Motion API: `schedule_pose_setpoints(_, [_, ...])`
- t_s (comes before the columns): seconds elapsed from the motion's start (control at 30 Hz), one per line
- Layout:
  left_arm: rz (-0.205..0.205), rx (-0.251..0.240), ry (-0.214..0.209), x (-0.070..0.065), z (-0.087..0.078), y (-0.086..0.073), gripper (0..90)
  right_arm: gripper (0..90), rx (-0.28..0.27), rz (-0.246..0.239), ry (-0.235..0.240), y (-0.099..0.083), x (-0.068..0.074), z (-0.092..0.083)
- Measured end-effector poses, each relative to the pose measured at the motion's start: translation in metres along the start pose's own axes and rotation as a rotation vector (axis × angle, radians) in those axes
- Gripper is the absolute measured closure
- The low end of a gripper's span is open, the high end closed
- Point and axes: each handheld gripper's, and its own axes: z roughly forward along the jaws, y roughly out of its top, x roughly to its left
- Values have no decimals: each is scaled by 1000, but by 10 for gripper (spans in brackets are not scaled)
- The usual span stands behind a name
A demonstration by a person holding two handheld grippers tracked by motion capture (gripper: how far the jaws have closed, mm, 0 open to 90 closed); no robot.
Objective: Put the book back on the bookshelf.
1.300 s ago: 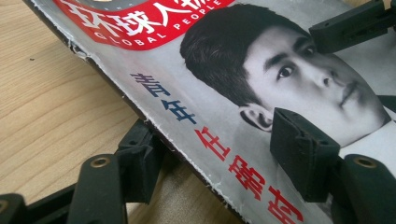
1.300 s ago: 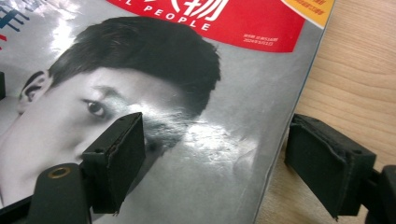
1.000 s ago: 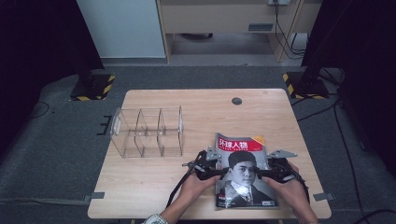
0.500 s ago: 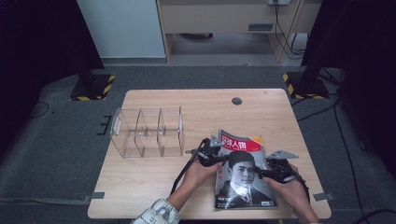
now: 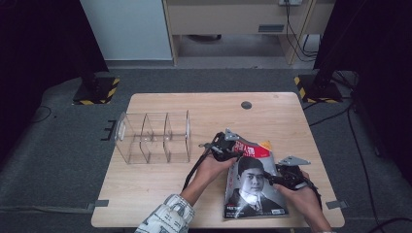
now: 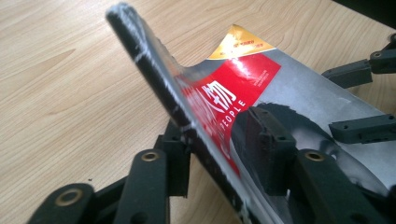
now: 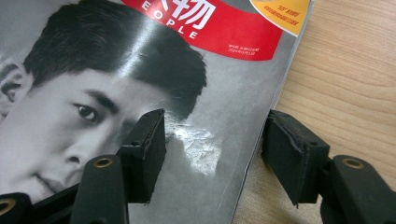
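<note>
A magazine (image 5: 252, 187) with a face on its cover and a red title band lies at the table's near right. My left gripper (image 5: 228, 145) is shut on its far left corner, which curls up off the wood. In the left gripper view the thick spine edge (image 6: 154, 79) runs between the pads of my left gripper (image 6: 219, 149); its jaws have just eased open a little. My right gripper (image 5: 279, 178) stands open astride the magazine's right edge (image 7: 275, 93). One pad (image 7: 147, 149) rests over the cover, the other (image 7: 287, 154) over bare wood; these jaws have just been closing.
A clear plastic organizer (image 5: 153, 138) with several compartments stands at the table's left middle. A small dark round plug (image 5: 246, 105) sits near the far edge. The wooden table (image 5: 160, 194) has bare room in front of the organizer and along the far side.
My left gripper has moved up and away along the magazine's left edge, and that corner has risen off the table. The right hand has stayed where it was, its jaws narrower.
</note>
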Motion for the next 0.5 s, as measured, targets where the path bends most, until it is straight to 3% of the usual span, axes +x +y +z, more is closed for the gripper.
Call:
schedule_pose_setpoints(0.2, [1,13,-13,3,4,4,551,415,-6,-4,-1,0,-1,0])
schedule_pose_setpoints(0.37, [-38,0,-40,5,3,5,507,422,-7,7,2,0,-1,0])
schedule_pose_setpoints(0.5, [-30,-2,-46,3,1,6,472,425,-11,-1,4,0,-1,1])
